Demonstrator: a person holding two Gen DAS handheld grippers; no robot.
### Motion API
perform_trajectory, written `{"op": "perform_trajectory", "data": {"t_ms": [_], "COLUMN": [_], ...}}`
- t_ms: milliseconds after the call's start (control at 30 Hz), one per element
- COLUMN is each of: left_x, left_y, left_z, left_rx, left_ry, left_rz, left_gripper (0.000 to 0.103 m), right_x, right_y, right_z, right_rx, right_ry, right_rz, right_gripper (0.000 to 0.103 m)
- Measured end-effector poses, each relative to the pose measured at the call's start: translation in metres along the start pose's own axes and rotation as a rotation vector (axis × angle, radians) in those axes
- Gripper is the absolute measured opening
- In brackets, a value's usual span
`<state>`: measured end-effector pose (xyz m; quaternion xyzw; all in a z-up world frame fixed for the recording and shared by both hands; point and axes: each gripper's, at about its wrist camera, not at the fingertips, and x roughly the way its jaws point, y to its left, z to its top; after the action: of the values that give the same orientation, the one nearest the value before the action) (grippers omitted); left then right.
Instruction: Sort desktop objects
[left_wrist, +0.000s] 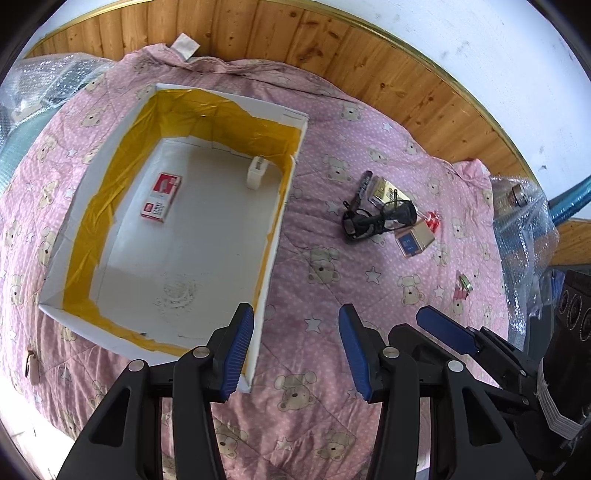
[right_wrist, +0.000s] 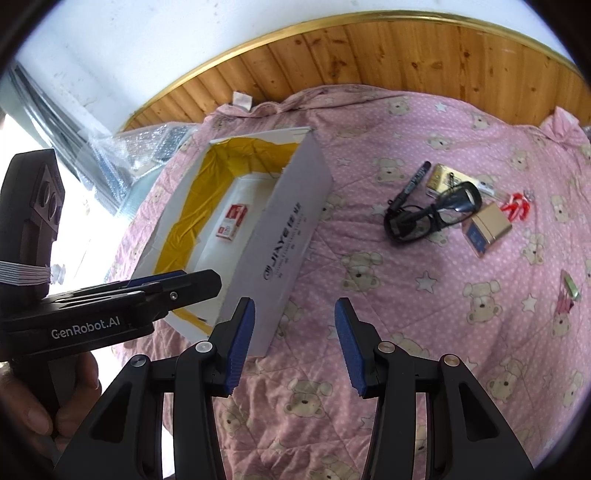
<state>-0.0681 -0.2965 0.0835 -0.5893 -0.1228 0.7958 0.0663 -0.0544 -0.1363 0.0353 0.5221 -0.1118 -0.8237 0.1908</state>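
A white cardboard box (left_wrist: 284, 206) lined with yellow tape lies on the pink bear quilt; inside it are a red-and-white small carton (left_wrist: 161, 200) and a white bottle (left_wrist: 257, 171). To its right lies a cluster: black glasses (left_wrist: 380, 218), a marker pen (left_wrist: 364, 184), a gold packet (left_wrist: 384, 188), a tan-and-blue box (left_wrist: 413, 238) and a red-white item (left_wrist: 432, 220). My left gripper (left_wrist: 297, 352) is open above the box's near right corner. My right gripper (right_wrist: 293, 347) is open and empty beside the box (right_wrist: 291, 229), with the glasses (right_wrist: 428, 218) farther right.
A small pink-and-green clip (left_wrist: 463, 286) lies alone on the quilt (left_wrist: 314, 406) at the right. Bubble wrap (left_wrist: 524, 229) sits along the right edge. Wooden wall panelling (left_wrist: 332, 48) runs behind the bed. A person's hand (right_wrist: 33, 398) holds the left gripper's handle.
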Motion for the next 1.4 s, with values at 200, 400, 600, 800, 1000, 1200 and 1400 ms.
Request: {"op": "perform_trajectory", "data": {"t_ms": [200,400,600,800,1000,1200,1400], "left_x": [0.014,0.028,0.043,0.055,0.066,0.083,0.102], "left_y": [-0.023,-0.051,-0.079,-0.101,-0.116,-0.123,-0.132], "left_z": [-0.001,-0.001,0.003,0.010,0.019,0.029,0.039], "left_rx": [0.041,0.091,0.143,0.177,0.200,0.208,0.218], "left_ry": [0.033,0.058,0.085,0.100,0.114,0.137,0.164], "left_rz": [-0.011,-0.030,-0.042,-0.055,-0.065,-0.063,-0.063], "left_gripper": [0.050,0.050,0.050,0.050,0.050,0.050,0.050], "right_x": [-0.006,-0.015,-0.022,-0.025,-0.025,-0.022,-0.020], "right_y": [-0.024,-0.052,-0.079,-0.098,-0.120,-0.152,-0.182], "right_z": [-0.009,-0.016,-0.019,-0.019,-0.020,-0.024,-0.024], "right_rx": [0.054,0.120,0.182,0.221,0.264,0.336,0.400], "right_ry": [-0.004,-0.015,-0.031,-0.039,-0.041,-0.043,-0.045], "right_rz": [-0.023,-0.049,-0.072,-0.087,-0.103,-0.124,-0.147], "right_gripper": [0.048,0.048,0.048,0.048,0.048,0.048,0.048]}}
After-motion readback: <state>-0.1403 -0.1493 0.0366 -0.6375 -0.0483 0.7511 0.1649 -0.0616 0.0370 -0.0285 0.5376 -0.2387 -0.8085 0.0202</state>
